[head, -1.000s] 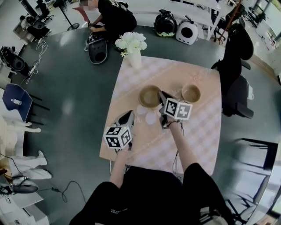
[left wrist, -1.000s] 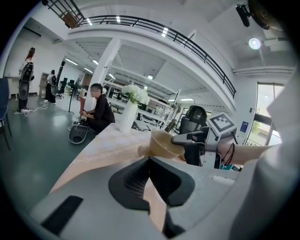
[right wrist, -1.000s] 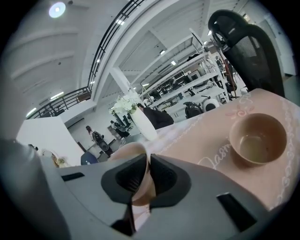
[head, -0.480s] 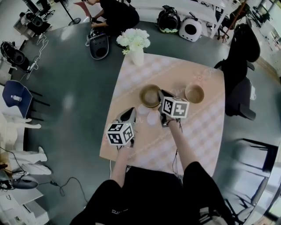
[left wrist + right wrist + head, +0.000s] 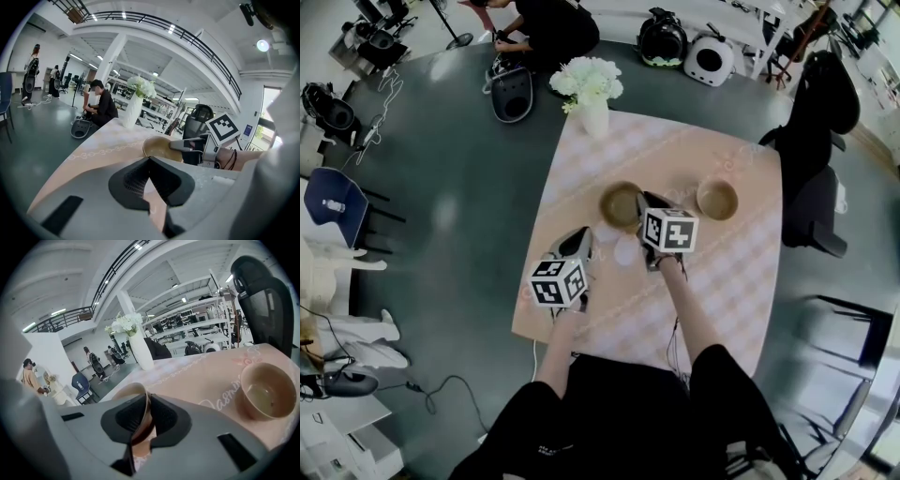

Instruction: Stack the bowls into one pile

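Nothing is stacked yet, by my judgement. The left gripper (image 5: 578, 240) hovers empty, jaws pressed together. The right gripper (image 5: 646, 202), its jaws just easing apart, pinches the near bowl (image 5: 619, 204) by its rim, mid-desk (image 5: 694, 309). The second bowl (image 5: 716, 199) sits well apart to the right with bare cloth between, and a vase (image 5: 593, 120) stands near the far corner.

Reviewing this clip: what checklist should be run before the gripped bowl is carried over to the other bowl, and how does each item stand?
1. Grip: right gripper clamped on the rim of the held bowl: ok.
2. Target: other bowl upright, mouth clear: ok.
3. Spare hand: left gripper shut, empty, out of the way: ok.
4. Path: vase stands away from the line between the bowls: ok.
5. Lift: held bowl raised off the table: cannot tell.
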Motion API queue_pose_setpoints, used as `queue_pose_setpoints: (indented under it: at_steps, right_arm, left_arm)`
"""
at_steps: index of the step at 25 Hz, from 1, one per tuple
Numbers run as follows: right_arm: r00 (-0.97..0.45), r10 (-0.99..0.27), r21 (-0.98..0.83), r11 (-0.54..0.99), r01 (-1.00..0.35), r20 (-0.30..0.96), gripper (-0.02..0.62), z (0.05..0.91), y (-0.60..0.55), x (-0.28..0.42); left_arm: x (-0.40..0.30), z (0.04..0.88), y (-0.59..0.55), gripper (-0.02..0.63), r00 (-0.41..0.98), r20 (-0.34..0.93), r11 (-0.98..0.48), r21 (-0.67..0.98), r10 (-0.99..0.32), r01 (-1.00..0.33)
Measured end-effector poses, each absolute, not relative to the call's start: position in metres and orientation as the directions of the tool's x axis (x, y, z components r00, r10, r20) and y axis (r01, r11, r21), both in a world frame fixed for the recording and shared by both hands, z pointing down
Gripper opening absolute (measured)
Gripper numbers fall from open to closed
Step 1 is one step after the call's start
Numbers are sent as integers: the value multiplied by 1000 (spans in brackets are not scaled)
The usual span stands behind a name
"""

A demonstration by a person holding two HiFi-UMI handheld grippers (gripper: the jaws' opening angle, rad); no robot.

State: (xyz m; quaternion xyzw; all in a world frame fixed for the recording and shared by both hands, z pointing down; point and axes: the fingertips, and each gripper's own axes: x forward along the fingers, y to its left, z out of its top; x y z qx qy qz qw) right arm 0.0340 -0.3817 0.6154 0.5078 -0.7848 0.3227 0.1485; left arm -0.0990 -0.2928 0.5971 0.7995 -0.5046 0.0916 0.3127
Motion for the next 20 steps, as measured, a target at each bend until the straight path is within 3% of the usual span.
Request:
queue_pose_setpoints:
  at_steps: [5,9,16,20]
  right_arm:
    - [-423,-699,-241,350,-905,577,25,623,-383,31]
    - [-419,-699,-196,380,-904,579,74,627,-383,28]
    - [-407,-704,-248,324,-913,581,164,630,-388,33]
    - [-418,-672,-325,269,-907,611,172,639,-383,35]
  left_arm:
    - [-97,599,-295,-3,479,457,-297,415,-749,-860]
    - [-96,600,-295,-3,483,458,-298,419,-746,-858]
    - [-96,601,-295,-3,482,462,-297,418,-745,-859]
    - [-96,601,-294,-3,481,464,-294,419,-744,-859]
